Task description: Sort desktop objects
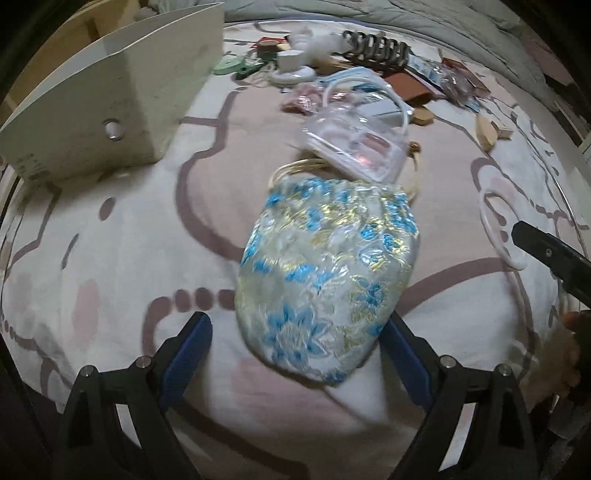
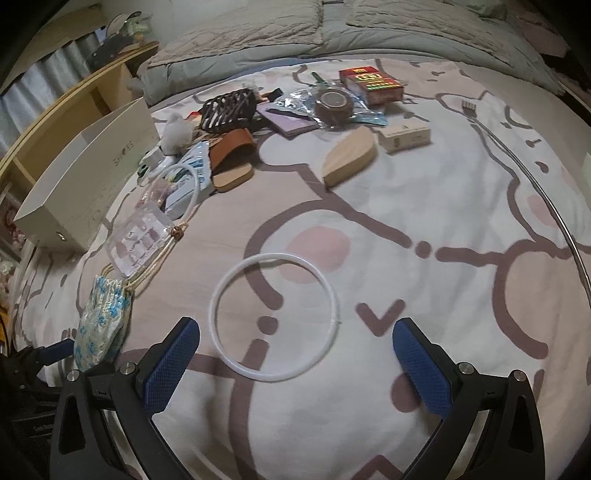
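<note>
A blue-and-gold brocade drawstring pouch [image 1: 328, 273] lies on the patterned bedspread, its lower end between the open fingers of my left gripper [image 1: 299, 343]; I cannot tell whether the pads touch it. A clear plastic case [image 1: 354, 147] rests on its cords. The pouch [image 2: 103, 325] also shows at the left of the right wrist view. A white ring [image 2: 273, 317] lies flat just ahead of my open, empty right gripper [image 2: 295, 354]. The ring [image 1: 498, 229] and a right finger [image 1: 546, 251] show at the right of the left wrist view.
An open cream cardboard box [image 1: 103, 110] stands at the far left. Clutter lies farther back: a black hair claw [image 2: 229, 107], wooden pieces [image 2: 349, 157], a red box [image 2: 371, 85], a tape roll [image 2: 332, 103], a small cream box [image 2: 404, 136]. A grey quilt [image 2: 332, 33] lies behind.
</note>
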